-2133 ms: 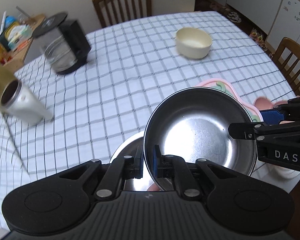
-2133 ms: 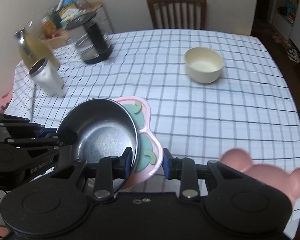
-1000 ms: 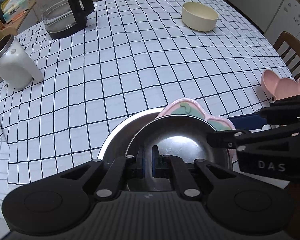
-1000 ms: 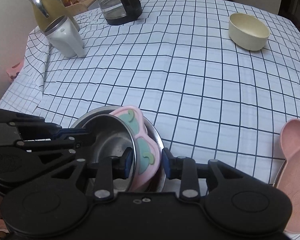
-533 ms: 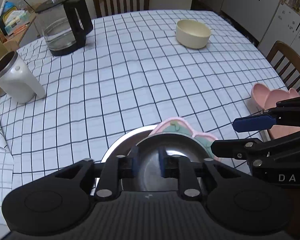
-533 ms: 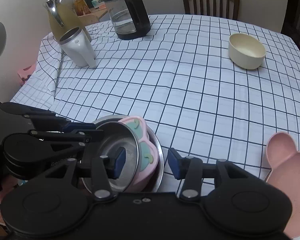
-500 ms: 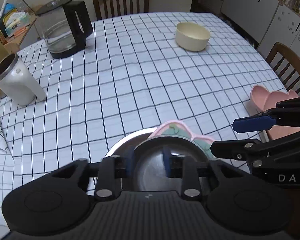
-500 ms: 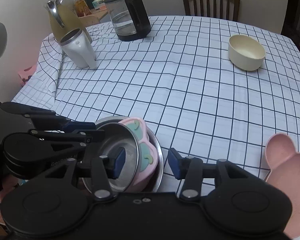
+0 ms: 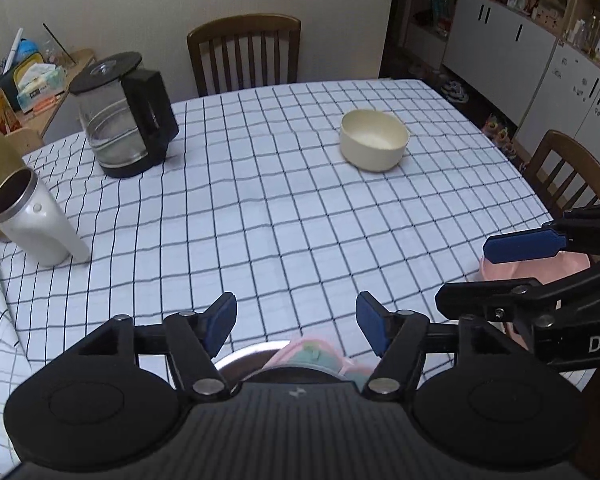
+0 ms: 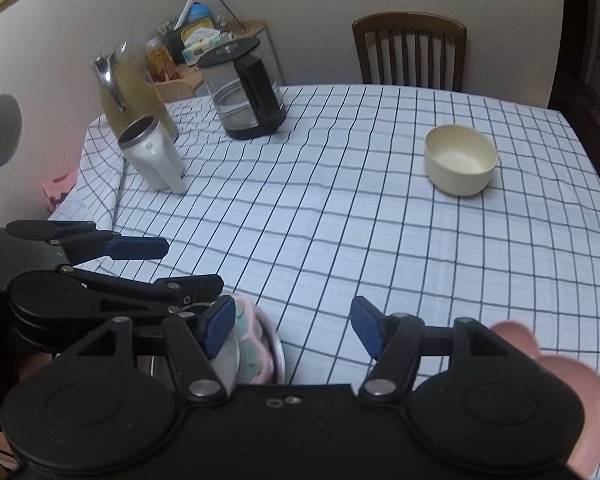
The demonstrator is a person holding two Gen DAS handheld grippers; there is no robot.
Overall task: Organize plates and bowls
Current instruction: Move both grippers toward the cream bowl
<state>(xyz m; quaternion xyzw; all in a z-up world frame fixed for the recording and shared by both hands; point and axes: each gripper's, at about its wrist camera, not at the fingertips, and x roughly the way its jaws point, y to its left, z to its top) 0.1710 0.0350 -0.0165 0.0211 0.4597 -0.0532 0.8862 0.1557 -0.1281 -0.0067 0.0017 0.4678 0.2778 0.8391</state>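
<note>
Left wrist view: a dining table with a checked tablecloth carries a cream bowl, a glass kettle and a white mug. The left gripper has its jaws spread and opening, nothing between them. Just below it sit a steel bowl and a pink plate, stacked.

Right wrist view: the same tablecloth and cream bowl. The right gripper is also opening and empty. The pink plate lies in the steel bowl at lower left; a pink bear-shaped dish is at the right edge.
</note>
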